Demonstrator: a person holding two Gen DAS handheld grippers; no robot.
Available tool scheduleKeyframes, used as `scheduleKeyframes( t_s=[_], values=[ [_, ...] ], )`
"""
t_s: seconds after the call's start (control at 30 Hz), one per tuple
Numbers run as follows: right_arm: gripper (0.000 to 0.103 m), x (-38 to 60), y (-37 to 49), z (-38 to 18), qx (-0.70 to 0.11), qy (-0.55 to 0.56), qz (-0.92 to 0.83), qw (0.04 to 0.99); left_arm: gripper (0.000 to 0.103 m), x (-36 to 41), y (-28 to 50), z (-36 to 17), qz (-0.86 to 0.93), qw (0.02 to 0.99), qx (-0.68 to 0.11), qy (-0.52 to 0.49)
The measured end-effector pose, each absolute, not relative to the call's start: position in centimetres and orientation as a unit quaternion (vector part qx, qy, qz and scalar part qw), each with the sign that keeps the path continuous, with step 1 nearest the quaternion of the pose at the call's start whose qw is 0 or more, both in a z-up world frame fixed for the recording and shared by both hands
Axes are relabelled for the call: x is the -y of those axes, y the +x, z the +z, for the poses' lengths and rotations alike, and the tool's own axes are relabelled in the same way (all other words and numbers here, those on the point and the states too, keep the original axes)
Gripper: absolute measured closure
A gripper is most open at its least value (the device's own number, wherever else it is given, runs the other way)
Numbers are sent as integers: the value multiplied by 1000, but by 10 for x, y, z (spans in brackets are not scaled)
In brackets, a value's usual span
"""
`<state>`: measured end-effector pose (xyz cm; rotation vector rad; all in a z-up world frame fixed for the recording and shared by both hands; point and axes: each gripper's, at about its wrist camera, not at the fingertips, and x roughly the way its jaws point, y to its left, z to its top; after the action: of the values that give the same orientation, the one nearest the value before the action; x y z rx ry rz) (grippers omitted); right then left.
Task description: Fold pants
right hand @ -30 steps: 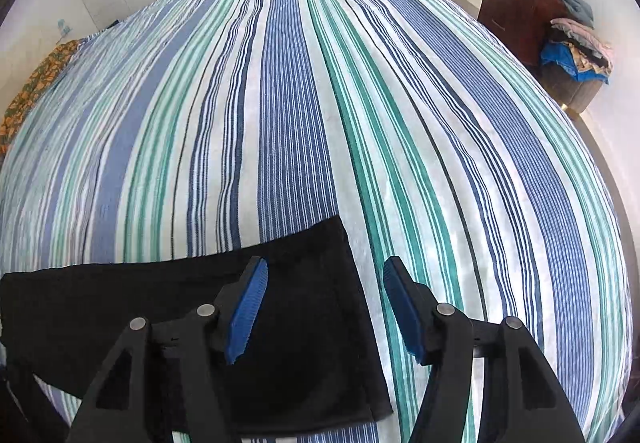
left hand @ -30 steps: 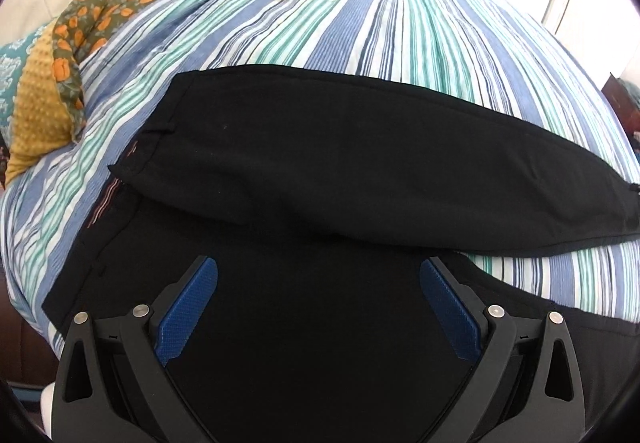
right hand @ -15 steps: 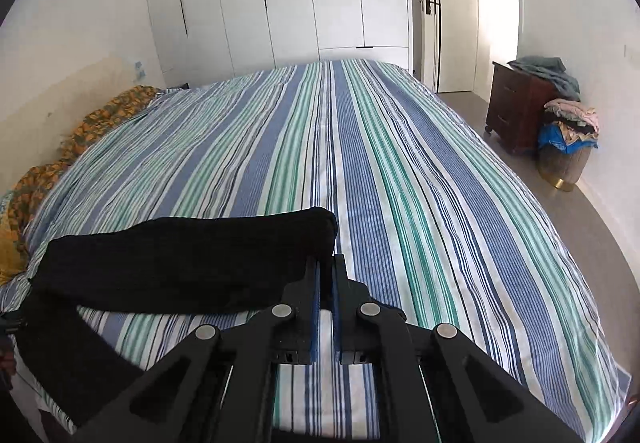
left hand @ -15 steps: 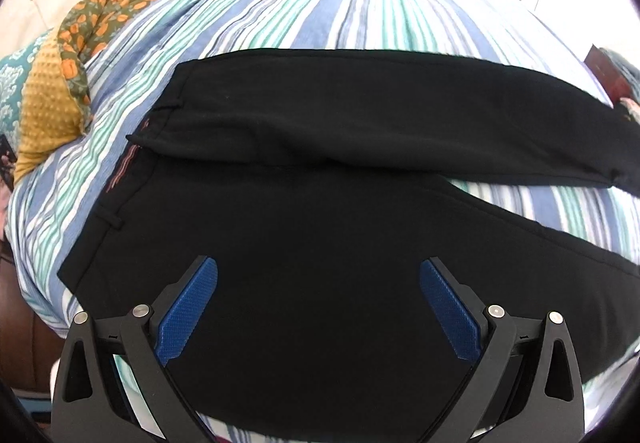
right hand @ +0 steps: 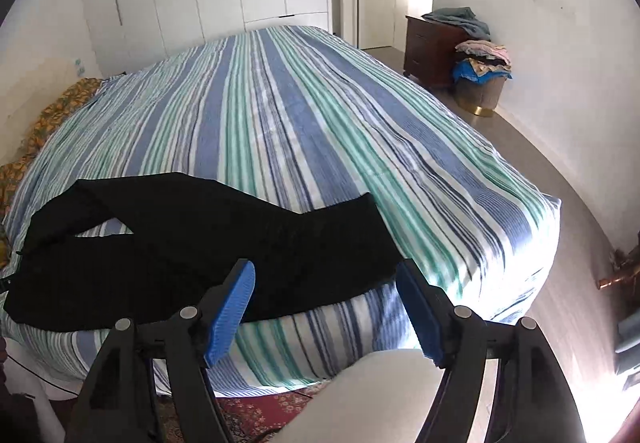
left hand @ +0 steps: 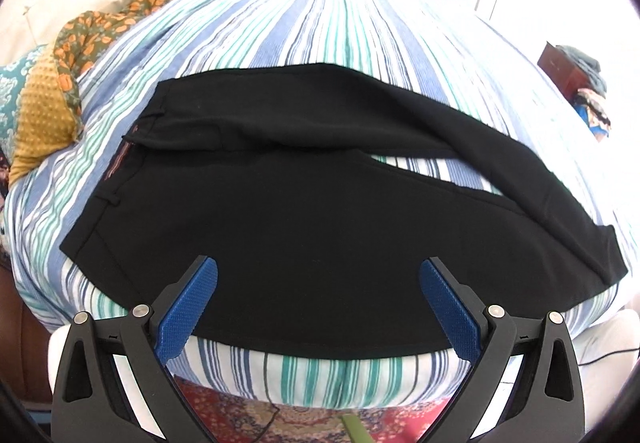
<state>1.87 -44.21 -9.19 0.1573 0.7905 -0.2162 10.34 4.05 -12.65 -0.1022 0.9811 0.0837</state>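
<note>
Black pants [left hand: 304,219] lie on the striped bed [left hand: 344,23], legs perhaps overlapping; left gripper [left hand: 318,307] and right gripper [right hand: 324,307] hover, jaws released.

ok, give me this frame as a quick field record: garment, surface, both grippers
garment: black pants, flat, far leg angled across so the cuffs overlap, gap between the legs at the thigh
surface: striped bedspread, pants near its front edge
left gripper: open, above pants, holding nothing
right gripper: open, near the cuff end, holding nothing
fold state: legs not yet aligned
</note>
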Motion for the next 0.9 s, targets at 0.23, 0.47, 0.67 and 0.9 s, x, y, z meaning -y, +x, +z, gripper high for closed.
scheduleKeyframes(
  t_s=[0.23,0.47,0.67,0.9],
  values=[
    [27,335,61,-95,-381,67,24,922,1,-48,92,-114,63,888,-454,-37],
    [27,292,56,-106,-386,65,66,918,1,-52,89,-113,66,889,-451,-36],
    [21,295,51,-126,-403,77,61,910,1,-49,95,-142,63,882,-466,-46],
    [21,280,81,-160,-437,80,82,892,1,-40,122,-199,57,875,-478,-52]
  ],
)
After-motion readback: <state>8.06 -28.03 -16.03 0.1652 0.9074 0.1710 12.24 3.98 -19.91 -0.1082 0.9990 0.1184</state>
